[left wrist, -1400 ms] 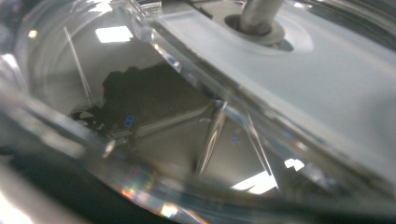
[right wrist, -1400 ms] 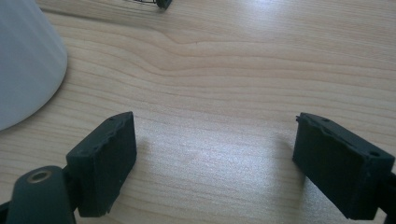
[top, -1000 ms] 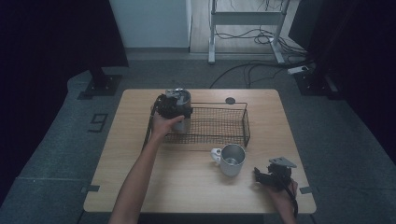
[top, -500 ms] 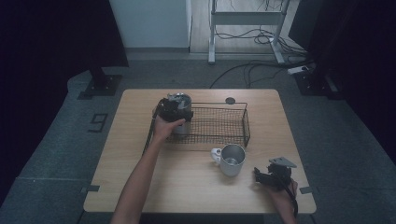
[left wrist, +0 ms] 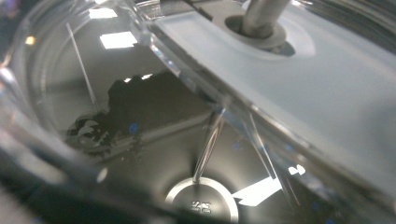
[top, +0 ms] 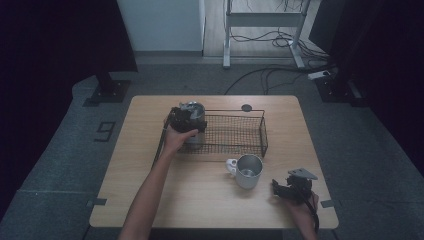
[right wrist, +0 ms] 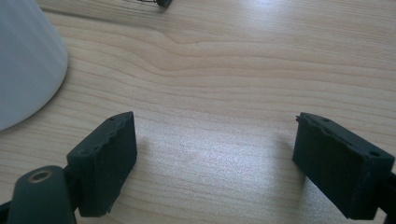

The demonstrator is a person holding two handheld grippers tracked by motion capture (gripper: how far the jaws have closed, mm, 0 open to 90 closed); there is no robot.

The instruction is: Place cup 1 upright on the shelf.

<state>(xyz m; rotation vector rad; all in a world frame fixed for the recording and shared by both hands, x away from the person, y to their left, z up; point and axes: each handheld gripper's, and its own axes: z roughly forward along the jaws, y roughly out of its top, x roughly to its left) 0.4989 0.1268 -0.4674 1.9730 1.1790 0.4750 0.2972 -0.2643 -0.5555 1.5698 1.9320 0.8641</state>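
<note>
Left gripper [top: 186,120] sits on my glass jar [top: 194,111] at the wire basket's [top: 250,136] left end; its jaw state I cannot tell. Right gripper [right wrist: 215,158] rests wide open on the table [top: 200,190]; a steel mug [top: 248,171] stands between.

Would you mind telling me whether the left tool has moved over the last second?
No, barely: the left tool stays on the jar at the wire basket's left end.
</note>
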